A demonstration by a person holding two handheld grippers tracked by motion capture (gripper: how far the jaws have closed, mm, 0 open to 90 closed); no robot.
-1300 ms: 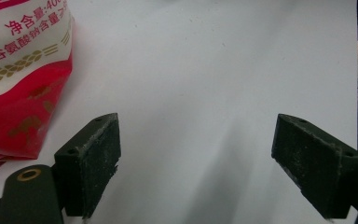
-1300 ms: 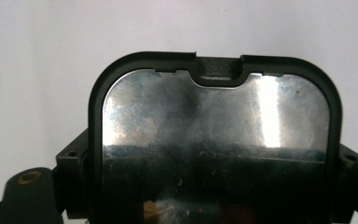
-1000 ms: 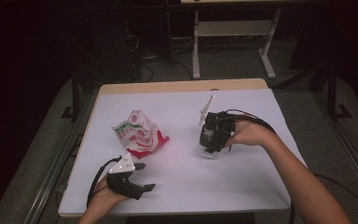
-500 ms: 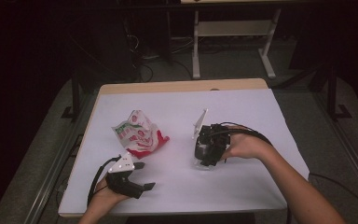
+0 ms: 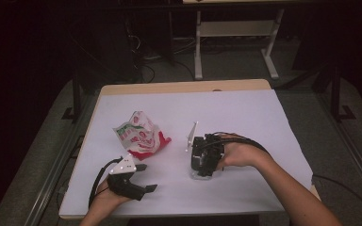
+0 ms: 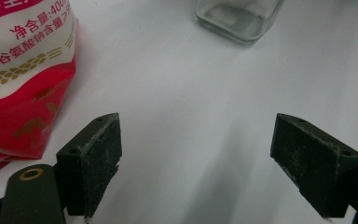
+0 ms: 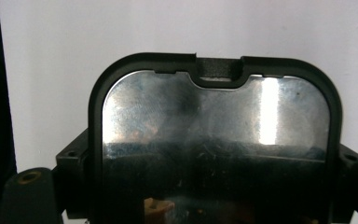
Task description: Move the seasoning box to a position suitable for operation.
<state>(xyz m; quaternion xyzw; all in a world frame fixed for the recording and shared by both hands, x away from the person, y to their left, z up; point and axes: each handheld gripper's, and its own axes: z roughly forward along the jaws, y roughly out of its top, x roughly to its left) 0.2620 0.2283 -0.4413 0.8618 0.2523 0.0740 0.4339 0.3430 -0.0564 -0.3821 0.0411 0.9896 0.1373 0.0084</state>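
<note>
The right gripper [image 5: 201, 165] is covering most of the glass jar [image 5: 201, 175] in the high view, so that just a pale clear base is peeking out beneath the black body, standing on the white table [image 5: 245, 117]. In the right gripper view the jar's body is hiding under its lid [image 7: 216, 140], and the lid's lower edge is running off the bottom of the picture. In the left gripper view the jar [image 6: 237, 16] is being cut off by the top edge, leaving its squarish clear bottom showing.

The lid is showing a shiny metal face with rounded corners, framed by a black plastic rim with a small notch in the middle of one edge. The glass is looking clear and square-cornered at the base.

The right gripper's jaws are standing on either side of the lid, pressing against its black rim and clamping it. The left gripper [image 6: 198, 154] is sitting with its jaws wide apart and nothing between them.

The jar is standing just to the right of the red and white seasoning packet [image 5: 141, 136], a little nearer the person. The left gripper is resting in front of that packet, close to the table's near edge. The packet's printed characters are partly running out of the left gripper view.
</note>
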